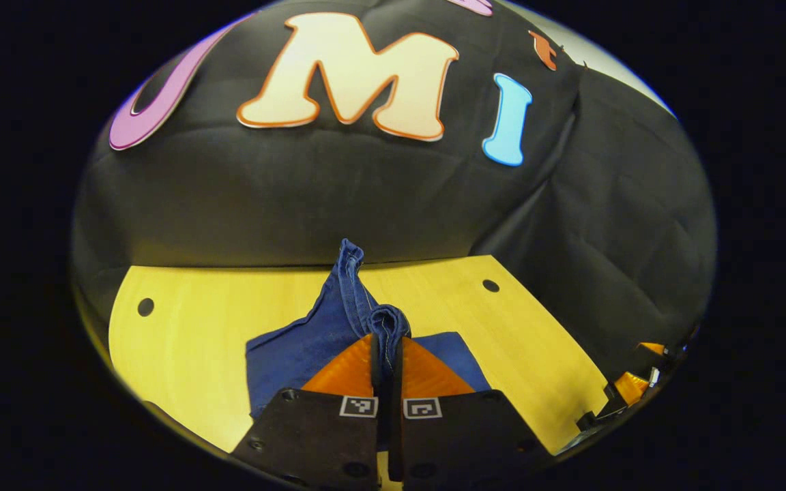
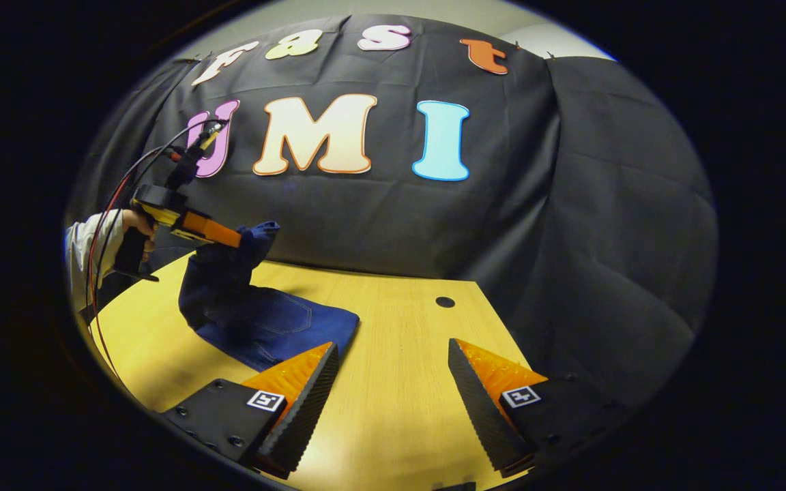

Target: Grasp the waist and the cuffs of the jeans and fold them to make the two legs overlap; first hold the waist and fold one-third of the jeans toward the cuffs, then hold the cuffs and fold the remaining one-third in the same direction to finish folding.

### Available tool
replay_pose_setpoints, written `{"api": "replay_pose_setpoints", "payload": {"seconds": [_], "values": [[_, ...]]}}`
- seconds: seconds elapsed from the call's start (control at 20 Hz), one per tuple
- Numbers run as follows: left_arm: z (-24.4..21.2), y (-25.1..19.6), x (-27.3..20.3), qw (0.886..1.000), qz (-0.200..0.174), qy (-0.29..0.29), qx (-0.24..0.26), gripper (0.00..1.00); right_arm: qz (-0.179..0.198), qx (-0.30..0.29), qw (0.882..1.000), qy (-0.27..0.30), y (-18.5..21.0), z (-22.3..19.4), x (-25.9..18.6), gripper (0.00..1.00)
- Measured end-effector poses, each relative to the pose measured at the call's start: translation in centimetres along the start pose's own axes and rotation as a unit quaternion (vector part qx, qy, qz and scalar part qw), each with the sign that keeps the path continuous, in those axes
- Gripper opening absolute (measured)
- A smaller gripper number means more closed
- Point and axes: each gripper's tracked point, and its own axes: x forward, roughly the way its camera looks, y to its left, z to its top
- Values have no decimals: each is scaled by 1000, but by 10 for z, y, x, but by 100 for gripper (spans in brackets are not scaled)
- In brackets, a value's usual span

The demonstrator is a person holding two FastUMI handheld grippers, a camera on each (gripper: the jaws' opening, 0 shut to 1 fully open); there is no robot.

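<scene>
Starting with the left gripper view: the left gripper is clamped tight on a bunched fold of the jeans, both fingers pressing on the denim with no gap showing between them. A narrow strip of denim rises past the fingertips, toward the booth wall. The rest of the jeans lies on the wooden table, spread under and to both sides of the gripper. The table has two round holes near its far edge, one on either side of the jeans. Part of another gripper shows at the table's near right corner, well apart from the jeans.

Right gripper view: the right gripper is wide open over bare table, nothing between its fingers. The jeans lie to the left of it, the nearest corner of the denim just beside the left finger; contact, cannot tell. Farther off, a person's hand holds the left gripper above the table's left side, closed on a raised end of the jeans, so the denim hangs from it in a column down to the flat folded part. A back pocket shows on the flat part. Red and black cables run up from that gripper. One round hole in the table sits right of the jeans, near the far edge.
</scene>
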Motion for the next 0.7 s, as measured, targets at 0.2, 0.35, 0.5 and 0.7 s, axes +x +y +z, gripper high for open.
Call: {"api": "replay_pose_setpoints", "payload": {"seconds": [0.2, 0.35, 0.5, 0.7], "values": [[-39, -26, 36, 999, 20, 33, 20, 1, 8, -16, 1000, 7, -15, -7, -6, 99], [-61, -42, 45, 999, 21, 45, 19, 3, 25, -23, 999, 6, -19, -5, -8, 99], [-49, -62, 34, 1000, 15, -3, 9, 60, 52, -15, 998, -14, -10, 9, -4, 99], [5, -51, -39, 988, 79, -122, 60, 96, 61, -2, 995, -82, 4, 62, -12, 99]]}}
